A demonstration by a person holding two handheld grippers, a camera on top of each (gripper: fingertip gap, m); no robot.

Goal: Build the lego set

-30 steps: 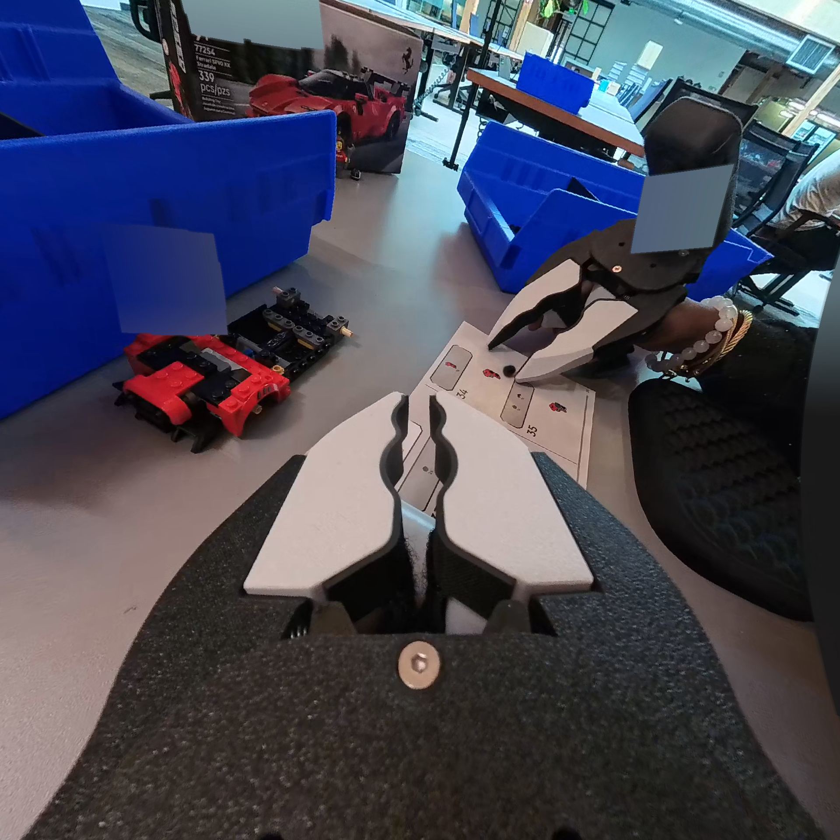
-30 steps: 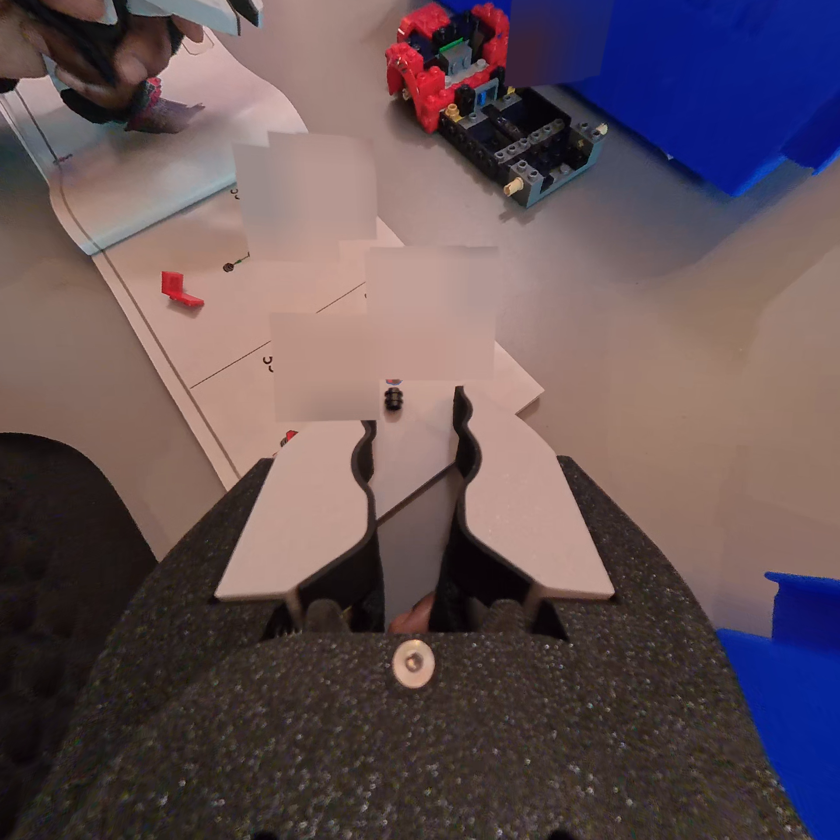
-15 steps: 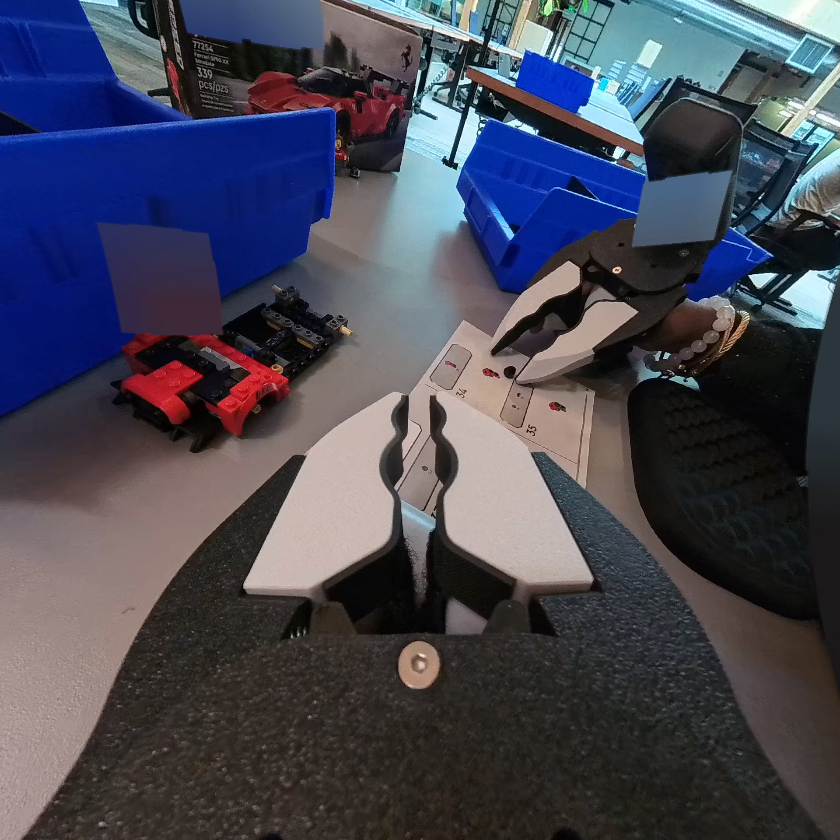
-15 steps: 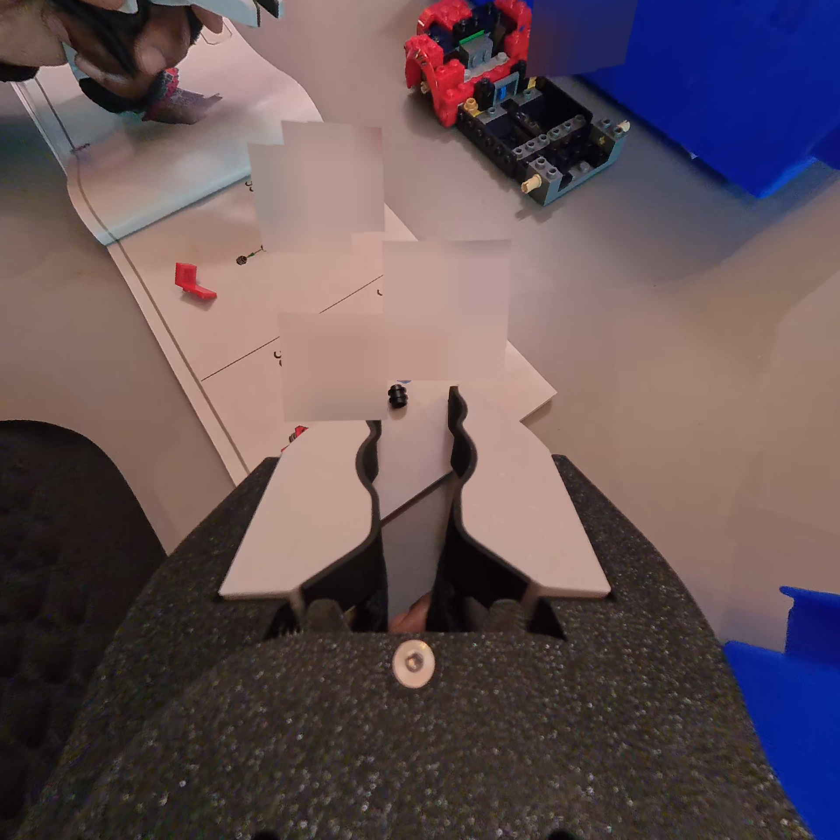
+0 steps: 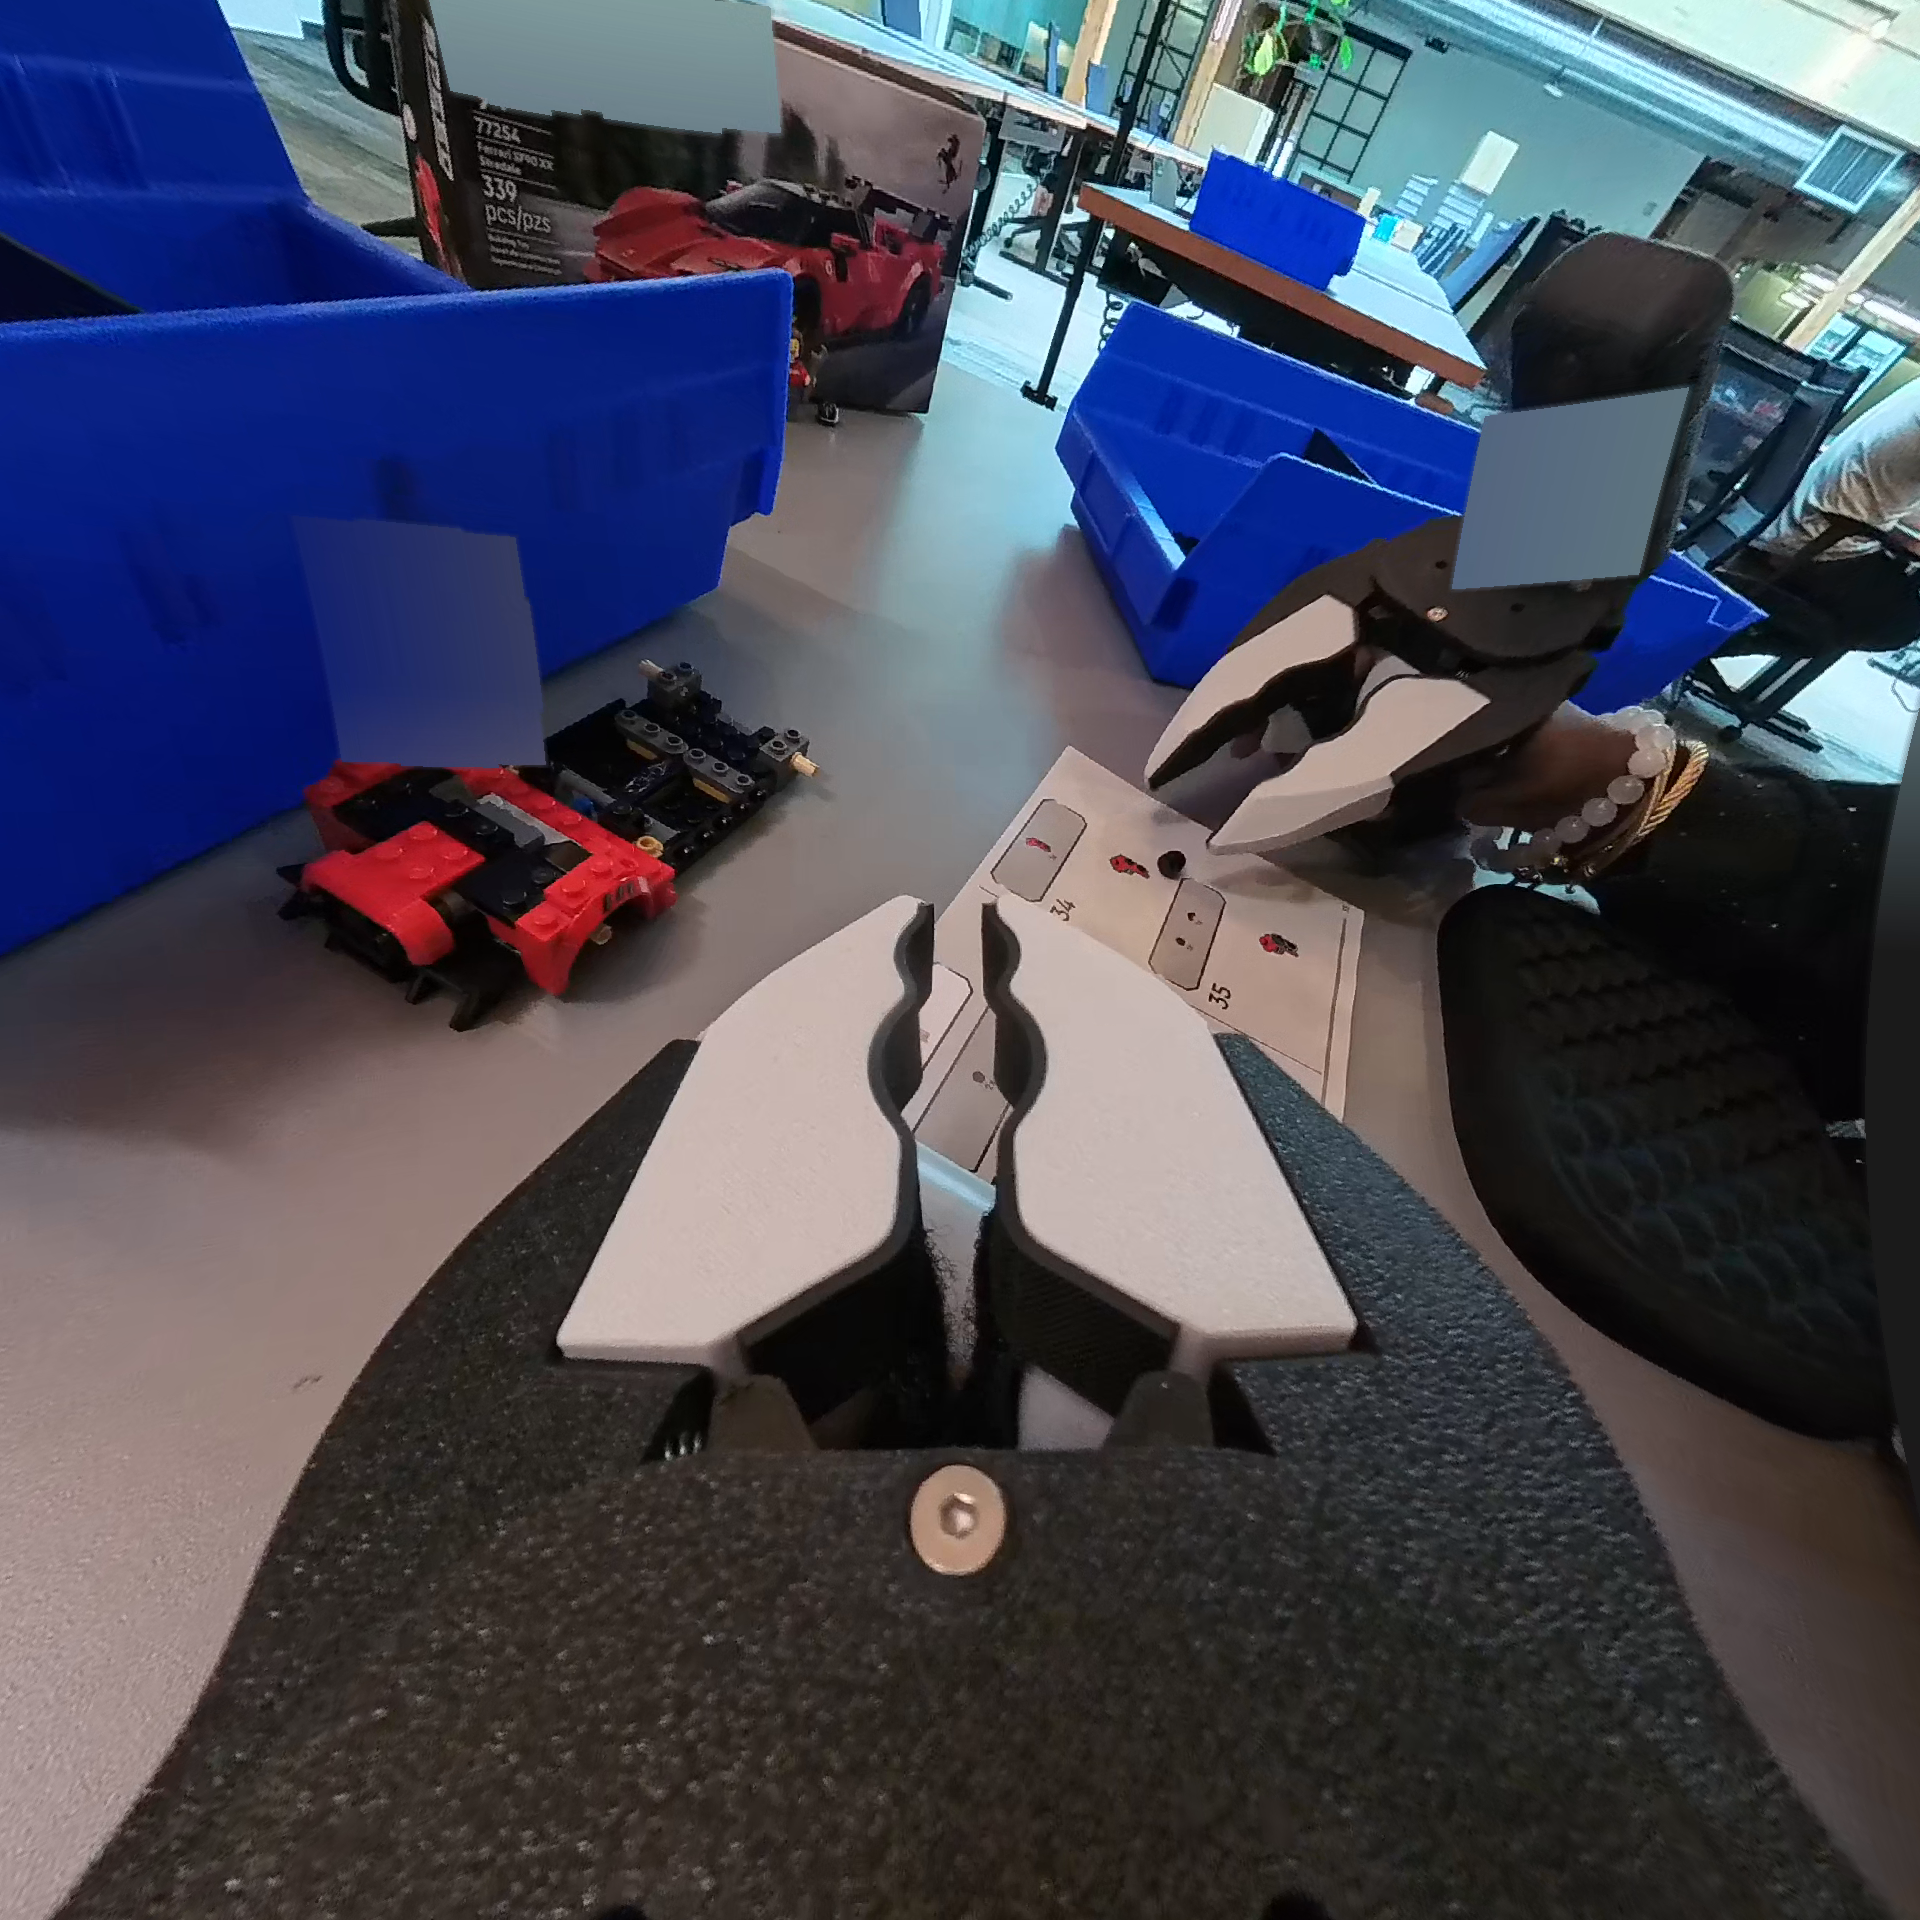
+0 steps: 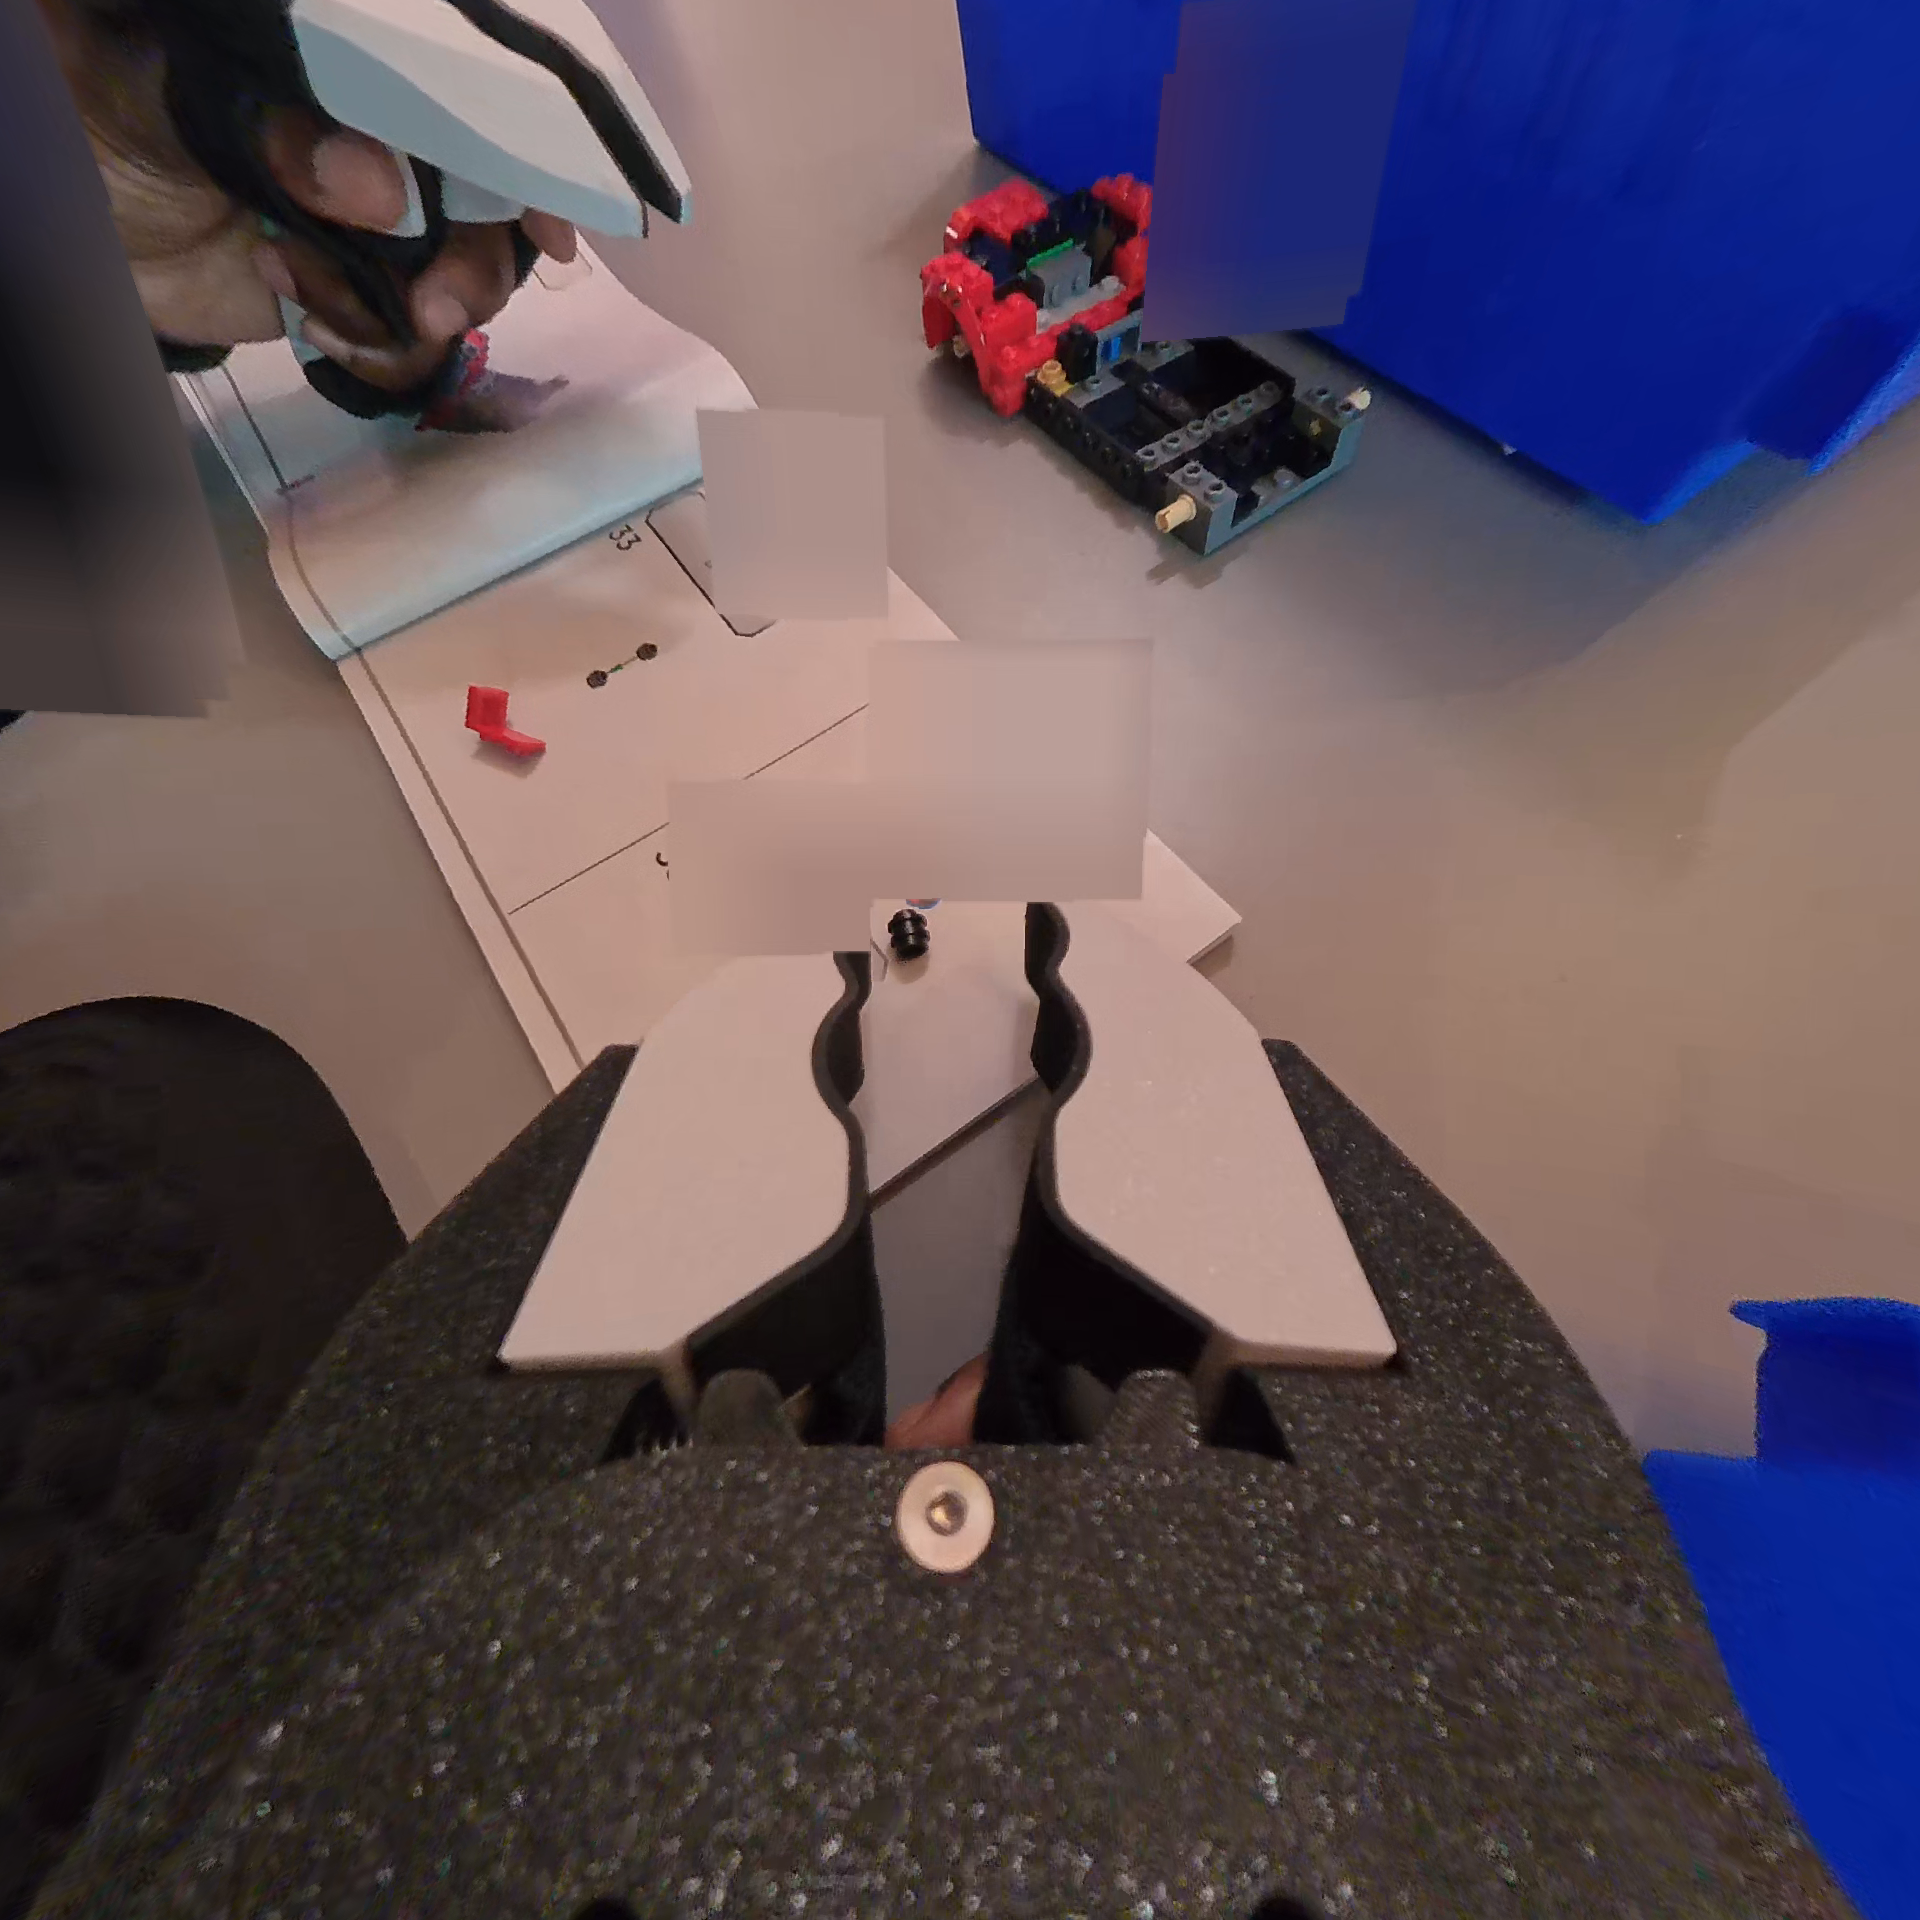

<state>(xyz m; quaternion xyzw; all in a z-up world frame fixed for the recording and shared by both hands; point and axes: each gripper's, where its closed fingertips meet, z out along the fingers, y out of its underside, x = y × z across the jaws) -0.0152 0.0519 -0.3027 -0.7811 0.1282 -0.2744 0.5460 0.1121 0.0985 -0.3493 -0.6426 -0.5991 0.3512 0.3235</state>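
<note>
A part-built red and black Lego car [image 5: 499, 873] sits on the grey table; it also shows in the right wrist view [image 6: 1091, 353]. An instruction booklet [image 5: 1299, 1039] lies open to its right. A tiny black round piece [image 6: 907, 935] lies on the booklet [image 6: 582, 831], just ahead of my right gripper [image 6: 935, 935], which is open and empty. From the left wrist view the right gripper [image 5: 1190, 812] hovers right over that piece [image 5: 1172, 862]. A small red piece [image 6: 501, 719] lies farther left on the page. My left gripper [image 5: 954, 914] is nearly closed, empty, above the booklet's near edge.
A big blue bin [image 5: 364, 447] stands behind the car, with the Lego box [image 5: 727, 208] beyond it. Another blue bin [image 5: 1247, 488] stands behind the right gripper. A black mesh chair [image 5: 1662, 1143] is at the table's right edge. A braceleted wrist [image 5: 1621, 790] holds the right gripper. There is about 15 centimetres between the tips of the two grippers.
My right gripper has edged forward, so the black piece sits closer to its fingertips and the car has slid lower in its view. The left gripper has barely moved.
</note>
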